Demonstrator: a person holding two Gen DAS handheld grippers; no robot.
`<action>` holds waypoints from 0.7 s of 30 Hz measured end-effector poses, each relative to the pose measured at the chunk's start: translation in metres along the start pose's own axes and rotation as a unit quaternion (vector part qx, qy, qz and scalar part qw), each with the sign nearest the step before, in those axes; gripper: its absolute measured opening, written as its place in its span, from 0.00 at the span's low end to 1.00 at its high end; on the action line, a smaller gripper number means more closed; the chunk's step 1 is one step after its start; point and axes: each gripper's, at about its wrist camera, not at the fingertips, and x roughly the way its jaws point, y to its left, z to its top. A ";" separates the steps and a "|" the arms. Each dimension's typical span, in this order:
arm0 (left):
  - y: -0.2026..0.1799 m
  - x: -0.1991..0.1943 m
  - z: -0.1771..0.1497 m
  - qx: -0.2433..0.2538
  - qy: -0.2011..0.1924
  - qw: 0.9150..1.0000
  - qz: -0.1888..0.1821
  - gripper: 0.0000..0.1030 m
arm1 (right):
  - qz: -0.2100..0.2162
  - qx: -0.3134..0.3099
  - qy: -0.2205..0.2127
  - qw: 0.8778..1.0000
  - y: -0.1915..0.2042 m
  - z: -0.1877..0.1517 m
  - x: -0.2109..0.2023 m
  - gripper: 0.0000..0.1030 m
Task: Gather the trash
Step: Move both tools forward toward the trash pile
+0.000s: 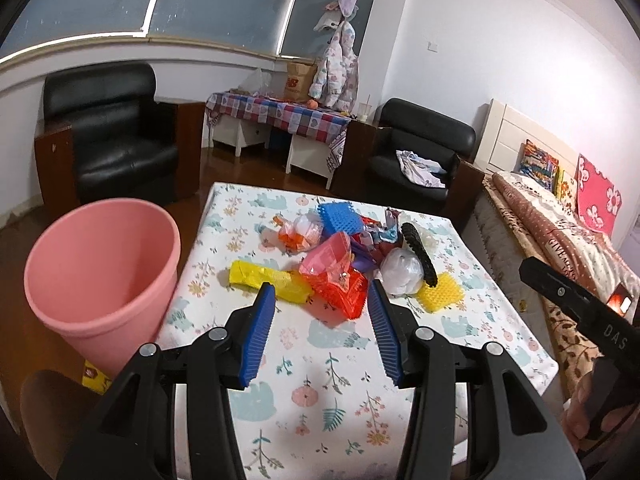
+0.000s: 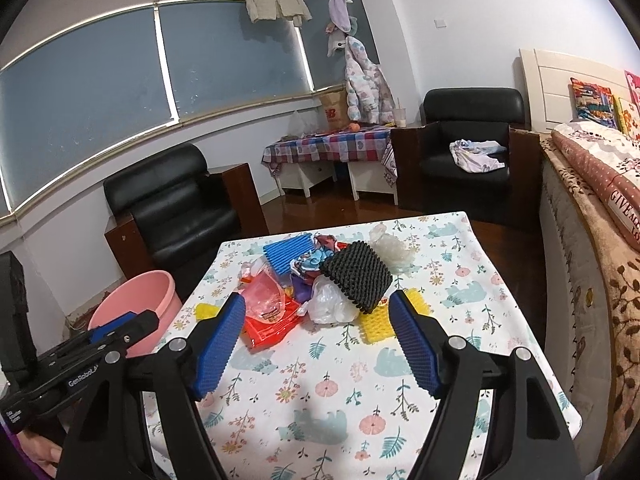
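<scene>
The left hand-held gripper [image 1: 322, 296] hovers over the near part of the counter [image 1: 352, 364] with its blue fingers [image 1: 256, 336] spread apart and nothing between them; the right hand-held gripper [image 2: 318, 308] hangs likewise, jaws wide and empty. Just beyond both lies the trash pile: a red plastic bag [image 1: 340, 280], a yellow wrapper [image 1: 268, 280] beside it, a white crumpled bag [image 2: 330, 298], a black bumpy pad [image 2: 358, 276] leaning on it, a yellow bristly pad [image 2: 374, 322] and a blue one [image 2: 286, 256] farther back. A pink bin [image 1: 100, 280] stands on the floor just left of the counter.
</scene>
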 end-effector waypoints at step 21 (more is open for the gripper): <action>-0.027 -0.014 -0.013 0.036 0.001 0.999 0.009 0.47 | 0.019 0.004 0.009 1.000 0.000 -0.013 -0.016 0.71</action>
